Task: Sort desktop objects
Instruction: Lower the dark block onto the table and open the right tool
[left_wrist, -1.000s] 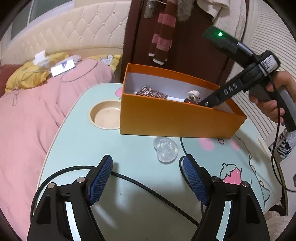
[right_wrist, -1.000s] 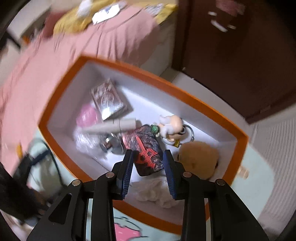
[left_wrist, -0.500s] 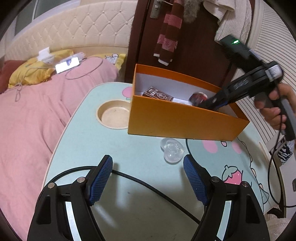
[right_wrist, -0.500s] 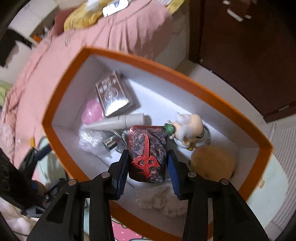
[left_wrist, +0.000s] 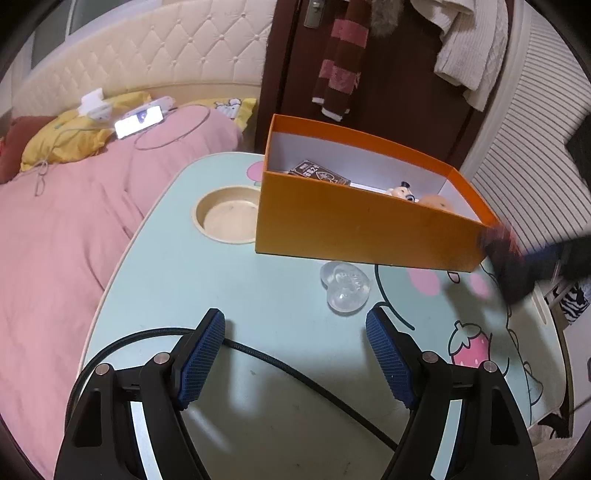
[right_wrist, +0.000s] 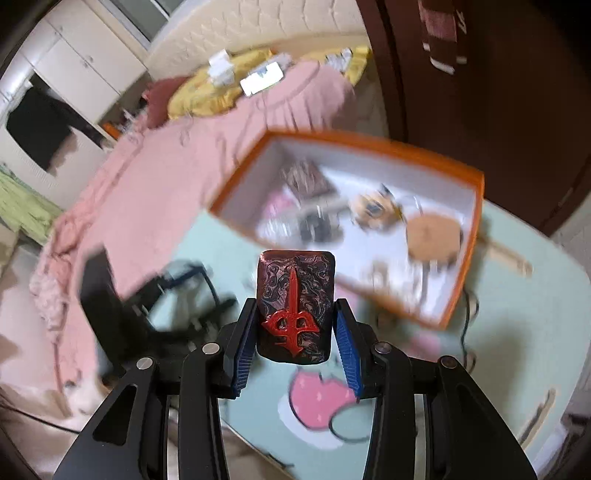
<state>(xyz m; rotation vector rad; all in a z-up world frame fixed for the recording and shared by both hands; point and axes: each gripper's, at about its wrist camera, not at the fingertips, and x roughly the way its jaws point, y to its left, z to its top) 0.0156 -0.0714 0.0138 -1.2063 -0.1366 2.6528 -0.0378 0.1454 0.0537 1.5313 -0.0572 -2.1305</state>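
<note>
My right gripper (right_wrist: 295, 317) is shut on a dark red patterned case (right_wrist: 295, 302) with a red sword emblem and holds it above the table, outside the orange box (right_wrist: 461, 280). In the left wrist view the case and gripper show as a blur (left_wrist: 506, 258) at the box's right corner. The orange box (left_wrist: 351, 236) holds a card pack (left_wrist: 317, 173), a small figurine (left_wrist: 402, 192) and a brown plush (left_wrist: 436, 203). My left gripper (left_wrist: 295, 354) is open and empty above the table, just short of a clear heart-shaped object (left_wrist: 345, 291).
A black cable (left_wrist: 295, 369) runs across the pale green table (left_wrist: 166, 258) under my left gripper. A round cup recess (left_wrist: 225, 218) sits left of the box. A pink bed (left_wrist: 55, 221) lies beyond the table's left edge.
My right gripper has lifted the red case out of the orange box and swung it away to the box's right end. The left gripper has stayed open, shifting slightly.
</note>
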